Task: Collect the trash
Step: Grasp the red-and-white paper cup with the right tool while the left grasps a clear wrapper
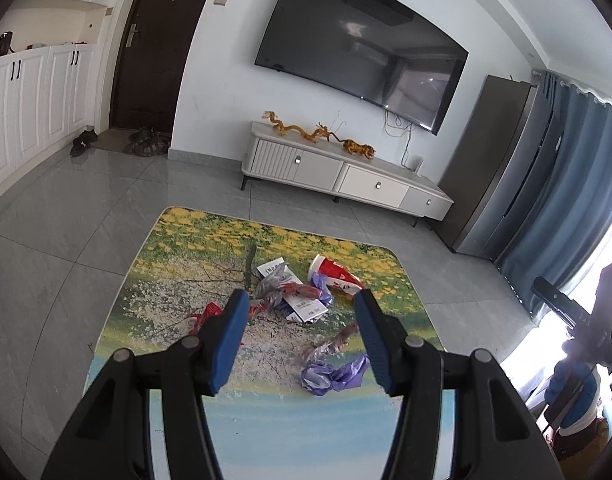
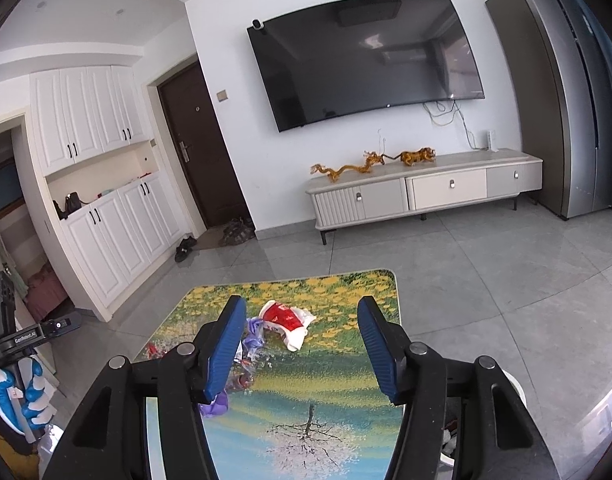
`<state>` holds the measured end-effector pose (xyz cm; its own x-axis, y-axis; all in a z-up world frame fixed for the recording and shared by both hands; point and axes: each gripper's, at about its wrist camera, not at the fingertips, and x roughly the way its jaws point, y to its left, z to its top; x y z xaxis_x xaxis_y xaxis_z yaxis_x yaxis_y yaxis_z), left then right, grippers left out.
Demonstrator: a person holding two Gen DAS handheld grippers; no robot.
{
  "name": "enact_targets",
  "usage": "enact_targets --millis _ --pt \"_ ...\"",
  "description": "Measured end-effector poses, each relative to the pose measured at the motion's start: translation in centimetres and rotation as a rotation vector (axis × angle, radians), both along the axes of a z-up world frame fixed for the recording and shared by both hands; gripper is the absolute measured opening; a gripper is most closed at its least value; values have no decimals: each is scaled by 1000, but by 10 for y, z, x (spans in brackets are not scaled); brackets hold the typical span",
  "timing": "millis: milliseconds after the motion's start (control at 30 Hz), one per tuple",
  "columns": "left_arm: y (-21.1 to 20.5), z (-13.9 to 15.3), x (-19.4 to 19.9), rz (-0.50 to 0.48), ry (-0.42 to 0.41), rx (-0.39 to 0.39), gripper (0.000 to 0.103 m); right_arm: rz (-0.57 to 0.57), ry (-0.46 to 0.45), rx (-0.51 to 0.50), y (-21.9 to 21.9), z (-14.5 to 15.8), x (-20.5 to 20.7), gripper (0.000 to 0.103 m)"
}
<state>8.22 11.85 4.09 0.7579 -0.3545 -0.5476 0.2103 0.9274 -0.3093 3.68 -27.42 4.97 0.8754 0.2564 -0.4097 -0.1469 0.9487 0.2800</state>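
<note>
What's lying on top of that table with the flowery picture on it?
Litter on the table: a crushed red-and-white paper cup, white cartons, red wrappers and crumpled purple plastic. The pile and the gripper fingers hide whatever lies beneath them.

A white wall [image 2: 225, 20] fills the upper frame, bearing a dark television [image 2: 366, 60] above a pale low cabinet [image 2: 426, 190] — at left, white cupboards [image 2: 105, 184] and a brown door [image 2: 201, 148]. Grey floor tiles [image 2: 486, 280] spread below; blue curtains [image 1: 566, 200] hang at right — daylight glares beside them.
</note>
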Motion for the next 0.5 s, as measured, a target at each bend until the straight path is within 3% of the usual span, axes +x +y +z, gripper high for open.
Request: enact_targets --millis 500 --pt "-28 -62 70 -26 127 109 59 106 150 -77 30 -54 80 60"
